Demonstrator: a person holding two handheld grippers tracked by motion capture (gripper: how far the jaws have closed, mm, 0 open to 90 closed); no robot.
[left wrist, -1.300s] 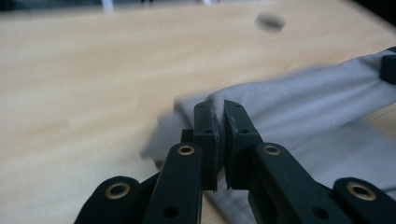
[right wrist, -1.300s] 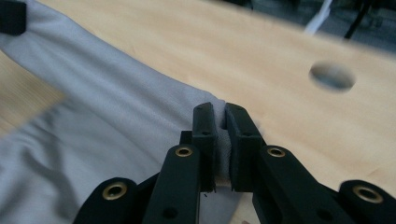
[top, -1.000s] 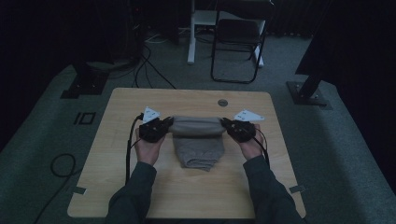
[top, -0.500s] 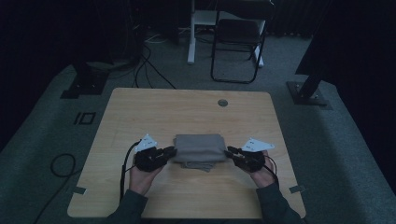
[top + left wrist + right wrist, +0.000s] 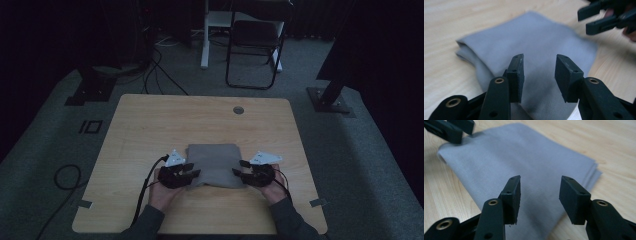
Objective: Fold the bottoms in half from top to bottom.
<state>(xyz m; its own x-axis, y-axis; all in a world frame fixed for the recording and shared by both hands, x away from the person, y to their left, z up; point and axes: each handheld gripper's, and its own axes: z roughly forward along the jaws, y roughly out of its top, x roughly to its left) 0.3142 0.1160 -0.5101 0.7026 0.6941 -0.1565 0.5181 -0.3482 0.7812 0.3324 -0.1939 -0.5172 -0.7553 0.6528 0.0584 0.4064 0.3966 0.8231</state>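
Since the earlier frame: both tools brought down toward 6 o'clock with the cloth, now folded shorter; jaws just been opening, nothing clamped.

High view: grey folded cloth [image 5: 215, 165] flat on tabletop [image 5: 150, 125], left tool [image 5: 192, 172] at its 8 o'clock corner, right tool [image 5: 239, 173] at its 4 o'clock corner.

Left gripper view: jaws apart over cloth [image 5: 534, 47]. Could snag the top layer on withdrawing.

Right gripper view: jaws apart above cloth [image 5: 524, 157]; stacked edges at 3 o'clock could slip uneven.

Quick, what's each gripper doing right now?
Left gripper: open, jaws just opened, holding nothing, above the folded grey cloth.
Right gripper: open, just opened, empty.
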